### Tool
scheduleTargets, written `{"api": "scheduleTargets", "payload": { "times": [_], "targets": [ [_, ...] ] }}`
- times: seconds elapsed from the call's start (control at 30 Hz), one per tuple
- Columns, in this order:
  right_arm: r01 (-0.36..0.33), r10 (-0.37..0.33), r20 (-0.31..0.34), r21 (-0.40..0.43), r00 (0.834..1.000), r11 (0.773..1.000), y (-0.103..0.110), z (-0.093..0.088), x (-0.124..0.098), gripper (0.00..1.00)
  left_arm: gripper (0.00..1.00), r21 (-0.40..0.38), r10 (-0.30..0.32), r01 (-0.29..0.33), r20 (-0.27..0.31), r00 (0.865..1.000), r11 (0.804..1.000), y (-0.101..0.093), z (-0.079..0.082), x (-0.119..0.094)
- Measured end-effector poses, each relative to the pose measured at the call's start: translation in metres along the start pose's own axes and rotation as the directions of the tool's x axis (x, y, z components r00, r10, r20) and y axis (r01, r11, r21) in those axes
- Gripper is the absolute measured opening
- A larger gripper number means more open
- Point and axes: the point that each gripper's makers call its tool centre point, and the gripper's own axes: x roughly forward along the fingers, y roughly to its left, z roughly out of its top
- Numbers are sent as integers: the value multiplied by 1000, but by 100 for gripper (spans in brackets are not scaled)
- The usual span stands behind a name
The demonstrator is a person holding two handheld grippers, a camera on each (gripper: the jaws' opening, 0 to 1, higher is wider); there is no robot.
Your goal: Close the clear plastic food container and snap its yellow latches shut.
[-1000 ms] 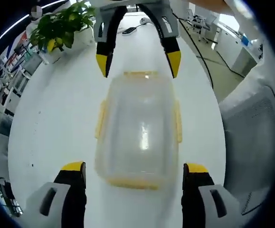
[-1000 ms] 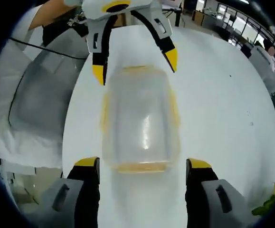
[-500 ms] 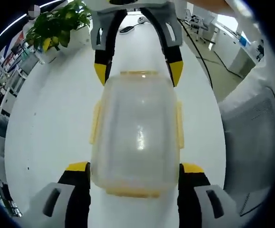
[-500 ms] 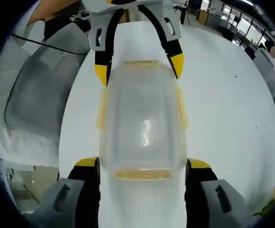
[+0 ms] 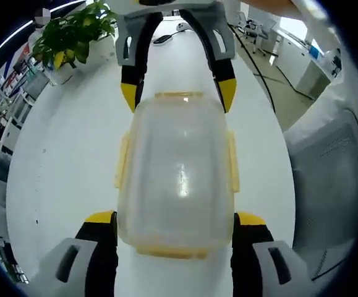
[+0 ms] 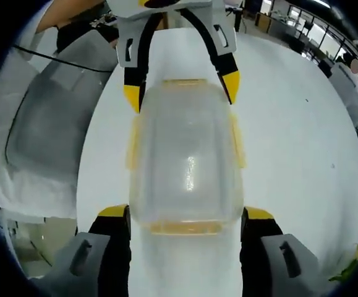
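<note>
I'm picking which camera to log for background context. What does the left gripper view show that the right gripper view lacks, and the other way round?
Left gripper view alone: a potted plant at the table's far corner and dark items further down the table.

Right gripper view alone: a person's arm and a black cable across a grey-white seat.

Both: the clear container with yellow latches on the white table, framed by the view's own open jaws, the opposite gripper's jaws at its far end.
</note>
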Motion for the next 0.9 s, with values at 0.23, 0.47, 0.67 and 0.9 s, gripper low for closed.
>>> {"api": "scheduleTargets", "payload": {
  "times": [0.23, 0.47, 0.67, 0.9],
  "targets": [
    [2, -2, 18, -1, 1000, 1000, 2, 15, 6, 69, 72, 6, 3, -3, -20, 1000, 1000, -2, -15, -6],
    [1, -1, 44, -7, 999, 1000, 4, 38, 15, 69, 73, 10, 9, -8, -45, 999, 1000, -3, -38, -14],
    [-4, 6, 79, -20, 997, 1000, 6, 58, 23, 69, 74, 3, 20, -20, -68, 997, 1000, -5, -58, -20],
    [-13, 16, 88, -41, 996, 999, 7, 76, 30, 69, 74, -22, 18, -20, -82, 996, 1000, -9, -76, -28]
  ]
}}
